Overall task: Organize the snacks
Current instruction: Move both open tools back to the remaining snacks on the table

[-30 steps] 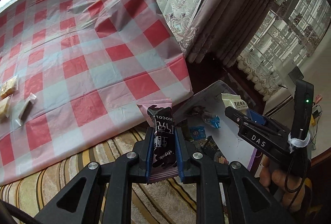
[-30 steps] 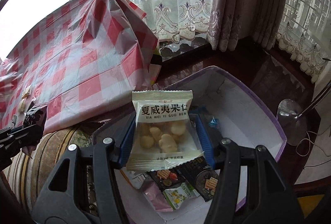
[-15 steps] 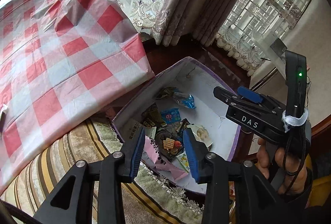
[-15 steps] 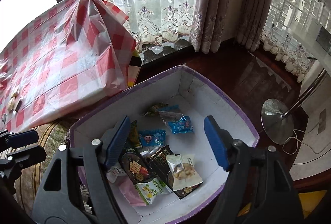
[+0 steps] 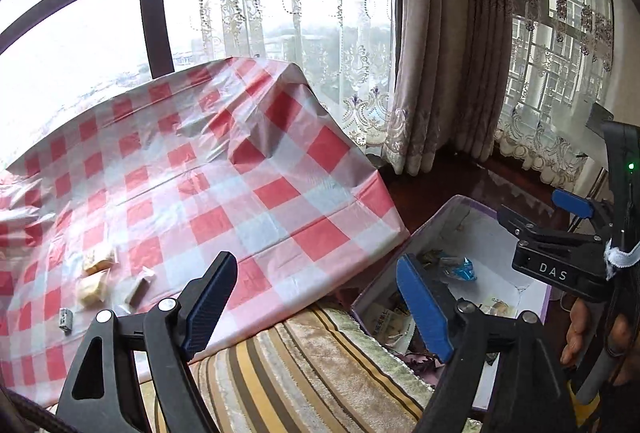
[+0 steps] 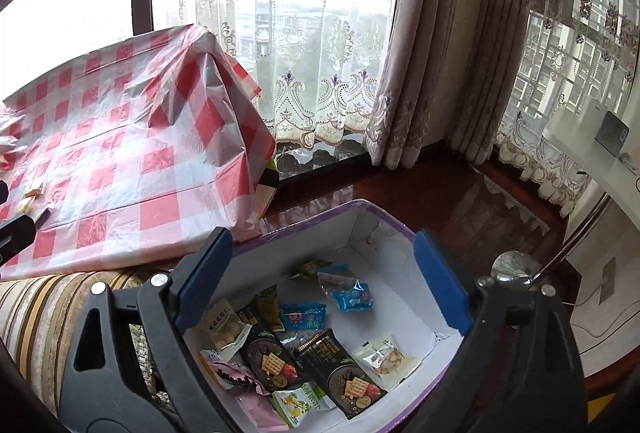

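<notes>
Both my grippers are opening, nothing between them: left gripper (image 5: 316,307), right gripper (image 6: 322,283) above the snack box (image 6: 400,211). Next I judge: fetch the wrapped snacks (image 5: 94,283) on the checkered surface (image 5: 248,173), left of my left gripper.

"DAS" in white capitals on the black body of the right gripper (image 5: 554,272), at 3 o'clock in the left wrist view. Only clean read. Chinese characters are printed on the pale nut packet (image 6: 225,327) at 7 o'clock inside the box (image 6: 362,209) in the right wrist view, too small to read. The dark cracker packets (image 6: 340,365) at 6 o'clock and the blue candy wrapper (image 6: 302,317) also carry print, all illegible.
</notes>
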`<state>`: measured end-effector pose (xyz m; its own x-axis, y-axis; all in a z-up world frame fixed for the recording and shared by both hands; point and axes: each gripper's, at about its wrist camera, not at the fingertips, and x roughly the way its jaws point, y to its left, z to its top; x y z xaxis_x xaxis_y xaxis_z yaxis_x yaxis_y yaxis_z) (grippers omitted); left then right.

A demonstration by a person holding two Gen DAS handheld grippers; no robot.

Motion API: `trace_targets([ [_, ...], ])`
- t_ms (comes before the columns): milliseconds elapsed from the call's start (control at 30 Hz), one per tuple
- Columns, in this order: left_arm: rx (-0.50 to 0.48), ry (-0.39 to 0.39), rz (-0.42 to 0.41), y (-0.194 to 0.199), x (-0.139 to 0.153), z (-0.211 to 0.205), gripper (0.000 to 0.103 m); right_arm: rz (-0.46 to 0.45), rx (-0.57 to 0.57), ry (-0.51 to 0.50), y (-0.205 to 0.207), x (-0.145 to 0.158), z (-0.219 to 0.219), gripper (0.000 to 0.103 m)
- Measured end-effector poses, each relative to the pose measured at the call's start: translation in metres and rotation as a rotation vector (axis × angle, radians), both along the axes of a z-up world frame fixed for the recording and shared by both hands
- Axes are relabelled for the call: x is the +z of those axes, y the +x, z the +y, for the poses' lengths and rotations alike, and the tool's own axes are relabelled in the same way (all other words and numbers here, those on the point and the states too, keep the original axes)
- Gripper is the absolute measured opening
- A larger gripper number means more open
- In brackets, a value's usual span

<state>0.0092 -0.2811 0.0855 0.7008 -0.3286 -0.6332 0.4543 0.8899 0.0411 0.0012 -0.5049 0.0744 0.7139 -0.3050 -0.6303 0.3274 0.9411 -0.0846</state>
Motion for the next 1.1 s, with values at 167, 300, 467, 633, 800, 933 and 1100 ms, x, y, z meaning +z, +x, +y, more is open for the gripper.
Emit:
trace_targets([
  [167,0.055,-0.07,0.056,0.006,-0.003,0.046,0.083,-0.027,0.081,0.072,0.005,0.006,0.018,0.093],
  [300,0.133,-0.154,0.092,0.009,0.0,0.095,0.083,-0.012,0.127,0.124,0.012,0.007,0.036,0.093],
  [467,0.257,-0.198,0.078,0.006,0.0,0.154,0.083,-0.006,0.226,0.194,0.02,0.007,0.063,0.093],
  [633,0.381,-0.179,0.076,0.005,-0.005,0.206,0.083,0.035,0.33,0.194,0.03,0.005,0.1,0.093],
  [800,0.506,-0.188,0.152,0.013,-0.023,0.255,0.078,0.084,0.388,0.214,0.043,0.001,0.133,0.093],
  [933,0.565,-0.2,0.204,0.02,-0.036,0.283,0.066,0.121,0.446,0.227,0.057,-0.005,0.16,0.093],
  [1100,0.597,-0.203,0.247,0.035,-0.049,0.306,0.062,0.186,0.505,0.258,0.077,-0.014,0.196,0.093],
])
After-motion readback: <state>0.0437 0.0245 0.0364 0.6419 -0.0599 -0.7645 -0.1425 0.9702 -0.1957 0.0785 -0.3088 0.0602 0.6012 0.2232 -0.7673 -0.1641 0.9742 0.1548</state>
